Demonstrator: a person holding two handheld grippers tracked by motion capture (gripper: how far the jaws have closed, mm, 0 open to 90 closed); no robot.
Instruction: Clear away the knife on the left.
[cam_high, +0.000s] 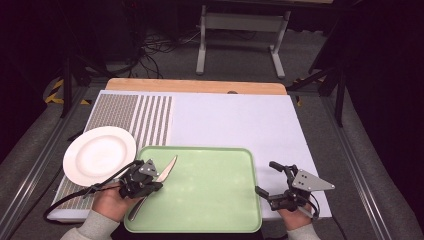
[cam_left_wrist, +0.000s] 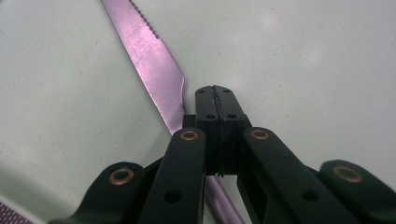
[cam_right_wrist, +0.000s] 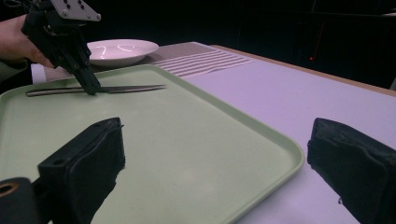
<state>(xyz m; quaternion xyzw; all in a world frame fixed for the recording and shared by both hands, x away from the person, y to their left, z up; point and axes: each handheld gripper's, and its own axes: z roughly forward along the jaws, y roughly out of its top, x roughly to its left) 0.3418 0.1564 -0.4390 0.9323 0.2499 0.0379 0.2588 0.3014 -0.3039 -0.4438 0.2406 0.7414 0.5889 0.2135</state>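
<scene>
A table knife (cam_high: 167, 169) lies flat at the left end of the green tray (cam_high: 210, 195), blade pointing away. My left gripper (cam_high: 159, 185) is shut, its tips down on the tray at the knife's middle. In the left gripper view the pads (cam_left_wrist: 214, 91) meet with nothing between them, and the knife (cam_left_wrist: 149, 51) runs beside and under the jaws. The right gripper view shows that gripper (cam_right_wrist: 91, 87) touching the knife (cam_right_wrist: 130, 87). My right gripper (cam_high: 266, 177) stands open at the tray's right edge, its jaws (cam_right_wrist: 217, 135) wide apart over the rim (cam_right_wrist: 280, 140).
A white plate (cam_high: 99, 154) sits left of the tray on a striped patch (cam_high: 145, 120) of the white mat (cam_high: 235, 120). The wooden table edge (cam_high: 195, 86) runs along the back, with a metal stand (cam_high: 242, 22) on the floor beyond.
</scene>
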